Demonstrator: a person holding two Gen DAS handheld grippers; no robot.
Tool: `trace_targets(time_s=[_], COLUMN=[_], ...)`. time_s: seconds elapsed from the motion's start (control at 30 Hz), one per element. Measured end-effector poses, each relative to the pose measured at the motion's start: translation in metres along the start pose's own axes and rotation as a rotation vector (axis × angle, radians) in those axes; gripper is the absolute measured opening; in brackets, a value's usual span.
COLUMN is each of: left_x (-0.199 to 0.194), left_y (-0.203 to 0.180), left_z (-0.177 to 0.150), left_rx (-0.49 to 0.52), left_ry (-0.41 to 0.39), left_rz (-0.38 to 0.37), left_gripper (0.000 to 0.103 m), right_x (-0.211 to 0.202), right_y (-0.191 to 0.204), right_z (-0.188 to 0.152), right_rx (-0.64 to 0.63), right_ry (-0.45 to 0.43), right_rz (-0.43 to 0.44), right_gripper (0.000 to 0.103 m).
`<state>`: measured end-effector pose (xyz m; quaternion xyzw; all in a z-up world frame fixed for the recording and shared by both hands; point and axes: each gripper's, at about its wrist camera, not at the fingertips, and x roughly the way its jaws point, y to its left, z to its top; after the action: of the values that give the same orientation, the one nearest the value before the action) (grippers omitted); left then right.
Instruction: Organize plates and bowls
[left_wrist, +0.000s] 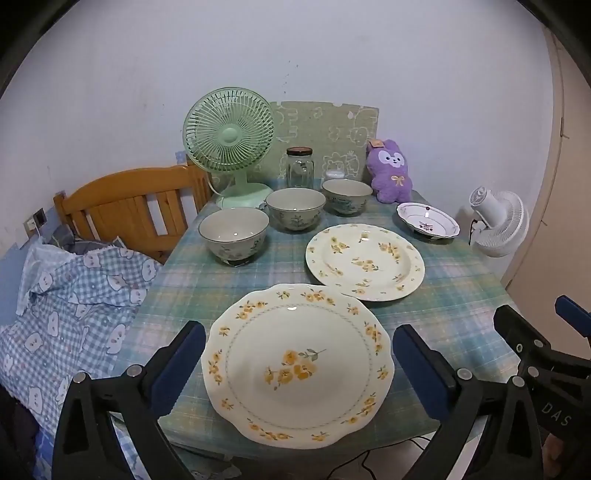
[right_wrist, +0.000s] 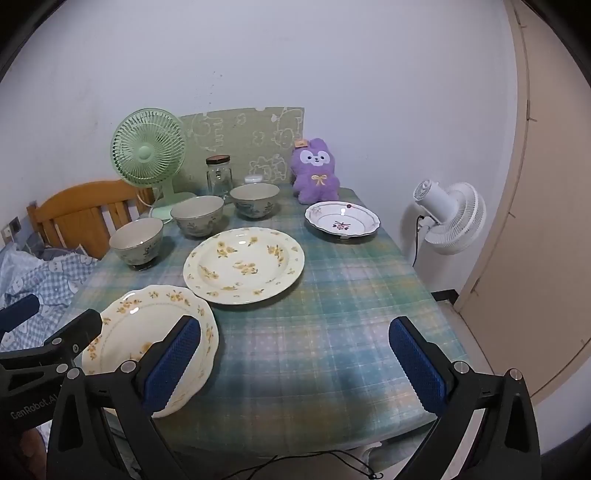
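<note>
A scalloped cream plate with yellow flowers (left_wrist: 297, 365) (right_wrist: 147, 332) lies at the table's near edge. My left gripper (left_wrist: 299, 369) is open, its fingers on either side of that plate above it. A round yellow-flowered plate (left_wrist: 365, 261) (right_wrist: 243, 265) lies mid-table. A small white dish with purple flowers (left_wrist: 427, 220) (right_wrist: 342, 218) sits far right. Three grey-green bowls (left_wrist: 233, 234) (left_wrist: 295, 208) (left_wrist: 347, 195) stand in a row at the back. My right gripper (right_wrist: 295, 363) is open and empty over bare tablecloth, right of the scalloped plate.
The table (right_wrist: 332, 314) has a green-blue plaid cloth. At its back stand a green fan (left_wrist: 229, 144), a glass jar (left_wrist: 299, 167) and a purple plush toy (left_wrist: 389, 170). A white fan (right_wrist: 448, 218) stands right of the table, a wooden bed frame (left_wrist: 129, 206) left.
</note>
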<state>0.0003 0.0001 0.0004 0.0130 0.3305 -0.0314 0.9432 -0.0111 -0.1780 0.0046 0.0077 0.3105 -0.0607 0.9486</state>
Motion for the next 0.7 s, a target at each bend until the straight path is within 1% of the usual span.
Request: trace_targets(time_s=[0.17,0.3,0.5,0.7], left_x=[0.0007,0.0043,0.0037,0.0016], left_y=[-0.0020,0.0037,0.0041,0.0039], left_z=[0.0014,-0.0040,-0.0058,-0.0035], left_rx=[-0.012,-0.022,-0.021,-0.011], left_ry=[0.009,0.010,0.009,-0.004], left_rz=[-0.015,-0.026,-0.022,-0.021], left_gripper=[0.101,0.101,0.101,0.100], right_x=[-0.0022,-0.0021,-0.0018,0.0015], right_y=[-0.0005,0.0001,0.0008,0.0010], right_z=[0.0000,0.0020,0.0018,0.0010], right_rx=[-0.003,-0.001,0.004,0.009], right_ry=[0.000,0.003,0.011,0.014], right_rz=[0.005,0.011,0.035,0.034], right_gripper=[0.103,0.103,0.103,0.103])
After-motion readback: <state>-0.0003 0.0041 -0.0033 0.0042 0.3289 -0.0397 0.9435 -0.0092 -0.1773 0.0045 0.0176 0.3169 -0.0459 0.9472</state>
